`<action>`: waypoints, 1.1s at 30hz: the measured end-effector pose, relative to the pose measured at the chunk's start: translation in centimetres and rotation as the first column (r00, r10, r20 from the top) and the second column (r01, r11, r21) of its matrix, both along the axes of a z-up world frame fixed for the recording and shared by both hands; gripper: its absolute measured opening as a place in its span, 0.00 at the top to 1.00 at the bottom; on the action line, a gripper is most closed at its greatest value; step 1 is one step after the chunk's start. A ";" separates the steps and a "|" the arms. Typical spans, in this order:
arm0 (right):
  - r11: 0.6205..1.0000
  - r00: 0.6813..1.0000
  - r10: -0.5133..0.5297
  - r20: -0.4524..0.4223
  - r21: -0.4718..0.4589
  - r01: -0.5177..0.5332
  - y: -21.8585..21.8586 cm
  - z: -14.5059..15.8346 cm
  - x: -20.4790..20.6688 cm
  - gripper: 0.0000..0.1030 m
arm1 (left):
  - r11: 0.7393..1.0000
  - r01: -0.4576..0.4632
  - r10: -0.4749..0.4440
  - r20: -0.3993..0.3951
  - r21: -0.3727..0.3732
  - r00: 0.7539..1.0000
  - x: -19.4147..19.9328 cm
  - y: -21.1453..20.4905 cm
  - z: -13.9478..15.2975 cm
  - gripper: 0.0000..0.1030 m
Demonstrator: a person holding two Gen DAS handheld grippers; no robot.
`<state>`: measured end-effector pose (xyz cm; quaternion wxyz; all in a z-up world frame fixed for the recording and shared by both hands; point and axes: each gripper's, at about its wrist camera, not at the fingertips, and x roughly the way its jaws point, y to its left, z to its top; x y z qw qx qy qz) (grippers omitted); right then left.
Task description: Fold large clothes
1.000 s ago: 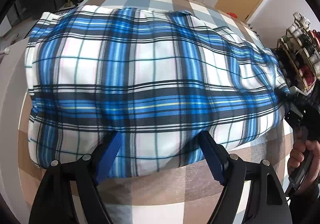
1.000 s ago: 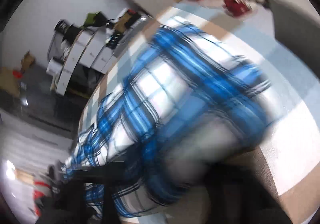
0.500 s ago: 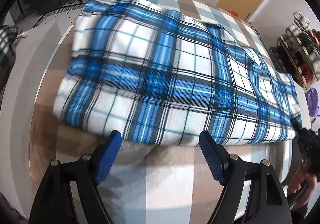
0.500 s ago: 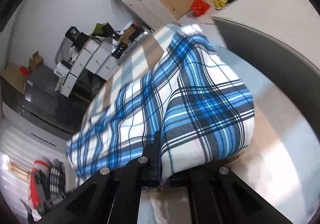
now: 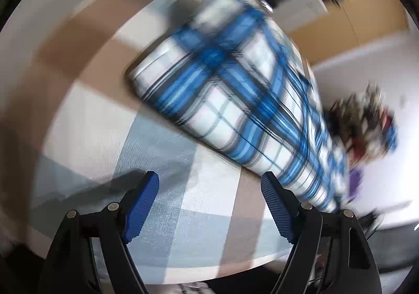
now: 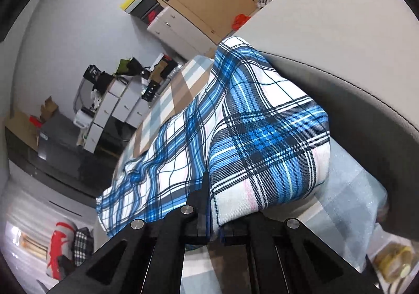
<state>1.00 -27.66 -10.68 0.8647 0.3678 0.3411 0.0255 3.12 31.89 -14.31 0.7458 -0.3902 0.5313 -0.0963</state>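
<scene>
On checked table (image 5: 162,215), plaid cloth (image 6: 262,136) lies folded. Right claw (image 6: 214,231) pinches cloth corner. Left claw (image 5: 209,205) spread, empty, jaws just widening, near cloth edge, view blurred.

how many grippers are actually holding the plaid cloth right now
1. The right gripper is shut on a corner of the plaid cloth; the left gripper is open over the checked tabletop, holding nothing.
</scene>
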 end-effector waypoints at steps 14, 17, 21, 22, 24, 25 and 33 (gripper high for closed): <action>0.999 1.000 0.027 0.014 -0.044 -0.027 0.0 0.2 -0.7 0.96 | 0.960 -0.165 0.186 0.078 -0.227 0.979 0.7 3.5 -1.2 0.21; 0.997 0.999 0.039 0.014 -0.069 -0.038 0.2 0.3 -0.5 0.96 | 0.956 -0.183 0.210 0.096 -0.231 0.973 -0.3 3.8 -0.6 0.29; 0.995 0.999 0.048 0.005 -0.093 -0.047 0.5 0.3 -0.3 0.96 | 0.963 -0.192 0.205 0.050 -0.189 0.978 0.0 3.7 -2.1 1.00; 0.994 0.999 0.049 0.003 -0.093 -0.049 0.4 0.2 -0.2 0.96 | 0.959 -0.203 0.217 0.048 -0.198 0.975 -0.2 3.8 -2.1 1.00; 0.994 0.999 0.054 -0.002 -0.093 -0.054 0.5 0.2 -0.1 0.96 | 0.967 -0.197 0.212 0.083 -0.160 0.974 -0.7 3.6 -1.3 1.00; 0.994 0.998 0.055 -0.003 -0.095 -0.055 0.6 0.2 -0.1 0.96 | 0.973 -0.196 0.210 0.114 -0.122 0.971 -1.2 3.4 -0.4 1.00; 0.980 0.997 0.079 -0.012 -0.184 -0.080 1.4 0.5 0.3 0.96 | 0.969 -0.235 0.243 0.137 -0.072 0.960 -3.8 4.2 0.5 1.00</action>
